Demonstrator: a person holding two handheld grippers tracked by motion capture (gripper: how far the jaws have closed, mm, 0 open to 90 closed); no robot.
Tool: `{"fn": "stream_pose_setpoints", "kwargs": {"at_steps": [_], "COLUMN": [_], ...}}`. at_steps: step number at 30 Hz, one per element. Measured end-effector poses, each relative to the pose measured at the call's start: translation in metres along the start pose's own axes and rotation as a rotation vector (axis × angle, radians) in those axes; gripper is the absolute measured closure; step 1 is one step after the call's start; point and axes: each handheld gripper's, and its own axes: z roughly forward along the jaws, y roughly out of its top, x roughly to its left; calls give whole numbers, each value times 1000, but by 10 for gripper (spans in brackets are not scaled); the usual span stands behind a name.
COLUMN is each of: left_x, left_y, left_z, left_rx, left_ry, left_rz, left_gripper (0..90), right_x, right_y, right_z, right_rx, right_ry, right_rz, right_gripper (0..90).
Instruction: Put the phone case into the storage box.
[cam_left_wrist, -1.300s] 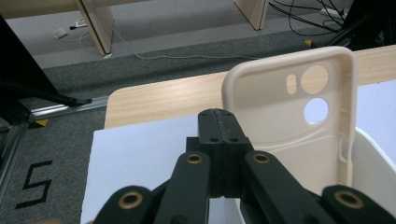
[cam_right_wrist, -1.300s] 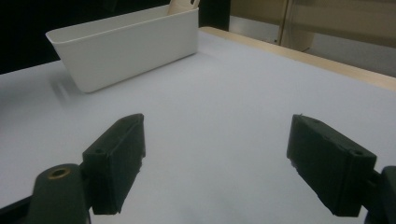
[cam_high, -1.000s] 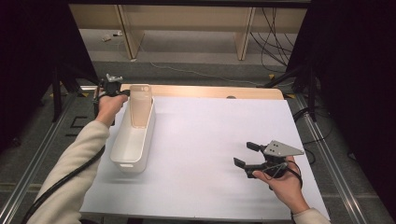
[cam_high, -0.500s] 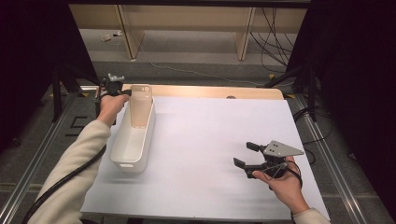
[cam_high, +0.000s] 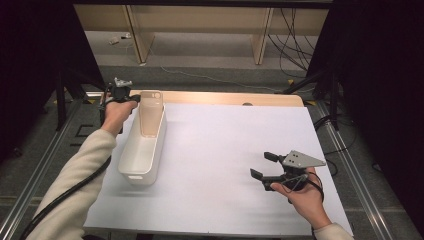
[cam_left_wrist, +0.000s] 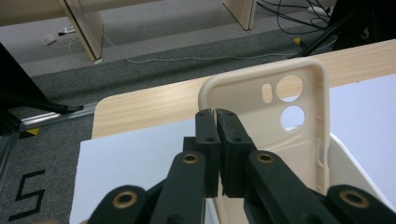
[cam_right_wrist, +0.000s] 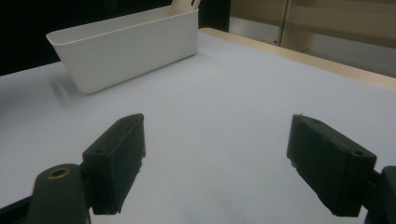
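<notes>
Phone case (cam_left_wrist: 299, 140): a beige case with camera cut-outs, standing upright at the far end of the white bin (cam_high: 142, 150), its lower part down inside the bin and its open back turned toward the bin's length.

Left hand-held gripper (cam_high: 134, 98): just beside the far-left corner of the white bin, held by the left hand (cam_high: 116, 112). In the left gripper view its black jaws are pinched together on the left edge of the phone case, with the thin rim caught between the pads. The jaws have just eased open a touch, though the case edge looks clamped between them; the contact itself is partly hidden by the pads, so I'd say gripping, with slight doubt.

Right hand-held gripper (cam_high: 264, 164): well apart from the white bin, to its right and nearer the person, low over the white sheet. Its jaws stand wide apart with nothing between them; the right gripper view shows bare sheet in the gap and the bin farther off.

White bin: a long, narrow tub lying lengthwise on the left part of the counter (cam_high: 220, 97), on the white sheet (cam_high: 225, 150).

Right hand (cam_high: 302, 197): under the right hand-held gripper, on the side away from the white bin.
</notes>
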Motion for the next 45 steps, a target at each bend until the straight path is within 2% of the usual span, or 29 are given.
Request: {"fn": "stream_pose_setpoints", "kwargs": {"at_steps": [6, 8, 10, 11, 13, 16, 20, 22, 25, 27, 28, 30, 32, 36, 37, 39, 42, 44, 45], "left_x": [-1, -2, -4, -5, -8, -12, -16, -18, -19, -21, -22, -23, -24, -27, -28, -29, -30, -31, -31], "left_y": [2, 2, 1, 1, 1, 1, 1, 0, -2, -3, -4, -5, -5, -9, -10, -13, -17, -20, -22], "left_z": [-15, -19, -23, -25, -29, -35, -43, -46, -50, -52, -53, -56, -59, -65, -67, -71, -76, -80, -82], "left_rx": [-26, -35, -34, -40, -60, -94, -110, -114, -110, -113, -120, -126, -140, -158, -158, -155, -161, -172, -170], "left_ry": [-12, -14, -28, -36, -44, -55, -58, -68, -84, -92, -90, -95, -93, -102, -102, -107, -111, -117, -117], "left_rz": [10, 5, -5, -9, -17, -38, -14, 3, 21, 39, 48, 56, 69, 75, 78, 77, 84, 92, 97], "left_gripper": [764, 705, 635, 603, 546, 477, 394, 351, 293, 270, 256, 235, 214, 179, 170, 159, 154, 152, 152], "right_x": [-1, -2, -1, -2, 0, 0, 0, -1, 0, 0, 0, -2, -1, -1, -1, -1, -1, 0, -1], "right_y": [0, 0, 0, 0, 1, 1, 1, 2, 1, 1, 2, 2, 2, 3, 2, 2, 2, 2, 2], "right_z": [0, 0, 0, 0, -1, -2, -2, -3, -2, -2, -4, -4, -4, -5, -2, -3, -1, -3, -3], "right_rx": [-12, -13, -1, -12, 11, 8, 10, 21, 10, 10, 38, 23, 38, 28, -2, 9, -10, 14, 9], "right_ry": [-13, -16, -8, -19, -20, -21, -22, -25, -24, -21, -27, -38, -28, -33, -25, -29, -18, -22, -26], "right_rz": [-24, -24, -4, -23, -11, -8, -8, -12, -9, -10, -12, -30, -13, -19, -18, -19, -16, -5, -19], "right_gripper": [206, 205, 205, 205, 205, 205, 204, 204, 204, 204, 204, 204, 204, 203, 202, 202, 201, 201, 201]}}
